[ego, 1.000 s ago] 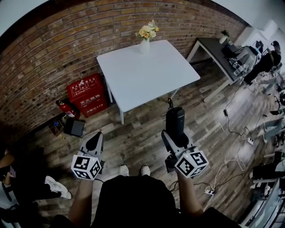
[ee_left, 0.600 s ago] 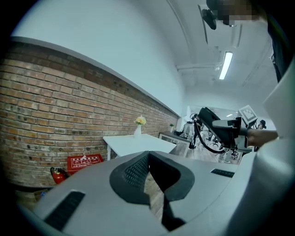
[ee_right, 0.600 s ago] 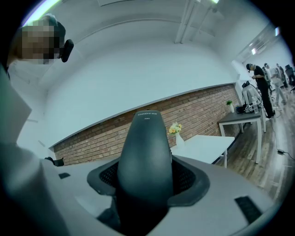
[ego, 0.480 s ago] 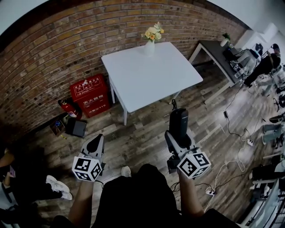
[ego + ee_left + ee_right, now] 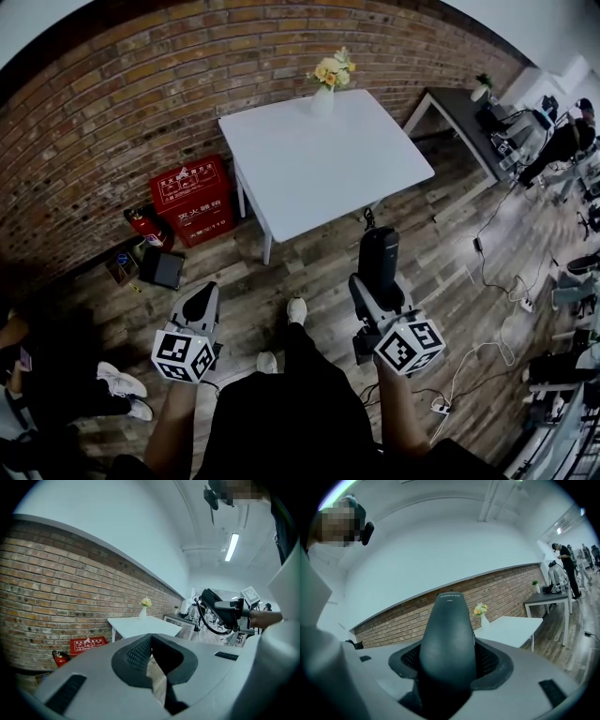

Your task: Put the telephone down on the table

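Observation:
A black telephone handset stands upright between the jaws of my right gripper, which is shut on it, above the wooden floor short of the table. In the right gripper view the handset fills the middle, both pads pressed on its sides. The white square table stands ahead against the brick wall, with a vase of yellow flowers at its far edge. My left gripper is shut with nothing in it, low at the left. In the left gripper view the handset shows with a coiled cord hanging from it.
A red box and a fire extinguisher sit by the brick wall, left of the table. A dark desk stands at the right, with cables on the floor nearby. A seated person's legs are at the lower left.
The person has stepped towards the table, one foot now ahead of the other. Both grippers sit slightly nearer the table, and the right one keeps its hold on the handset.

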Motion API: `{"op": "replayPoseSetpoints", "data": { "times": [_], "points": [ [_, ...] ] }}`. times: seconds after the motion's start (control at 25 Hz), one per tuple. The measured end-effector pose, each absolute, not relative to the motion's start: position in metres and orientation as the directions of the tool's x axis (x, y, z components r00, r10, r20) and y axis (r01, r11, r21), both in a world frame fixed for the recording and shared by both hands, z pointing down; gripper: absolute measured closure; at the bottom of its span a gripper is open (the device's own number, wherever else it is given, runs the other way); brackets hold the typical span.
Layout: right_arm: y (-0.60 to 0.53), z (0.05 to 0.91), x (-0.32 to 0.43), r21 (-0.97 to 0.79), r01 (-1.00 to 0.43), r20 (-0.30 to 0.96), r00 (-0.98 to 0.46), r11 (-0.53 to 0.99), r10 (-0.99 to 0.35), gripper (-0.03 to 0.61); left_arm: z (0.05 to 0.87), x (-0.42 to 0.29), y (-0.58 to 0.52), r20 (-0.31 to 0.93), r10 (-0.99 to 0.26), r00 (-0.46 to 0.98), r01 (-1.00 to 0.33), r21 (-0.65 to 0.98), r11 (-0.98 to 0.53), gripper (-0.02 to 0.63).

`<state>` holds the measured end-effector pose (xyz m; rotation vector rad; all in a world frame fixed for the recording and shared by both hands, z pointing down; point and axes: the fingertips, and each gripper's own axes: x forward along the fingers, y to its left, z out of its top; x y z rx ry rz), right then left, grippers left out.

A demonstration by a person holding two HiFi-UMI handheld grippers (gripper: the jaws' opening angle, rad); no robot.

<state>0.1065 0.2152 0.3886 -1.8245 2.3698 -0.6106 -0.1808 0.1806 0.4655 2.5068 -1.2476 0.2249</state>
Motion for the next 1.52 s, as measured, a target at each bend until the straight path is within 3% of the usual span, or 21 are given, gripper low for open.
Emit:
{"op": "replayPoseSetpoints", "data": {
  "times": [0.68, 1.52],
  "points": [
    [0.086, 0.402, 0.140, -0.371, -0.888, 0.187, -0.358, 0.272, -0.915, 0.293, 0.463, -0.136, 0.066, 0.292, -0.767, 0.571, -0.821, 0.221, -0.526, 0.601],
    [-0.073, 0.446, 0.205, -0.395, -0.832, 0.261, -0.507, 0.389, -0.821, 0.293, 0.464, -0.029, -0.065, 0.331, -0.793, 0.511, -0.859, 0.169, -0.483, 0.601]
  ]
}}
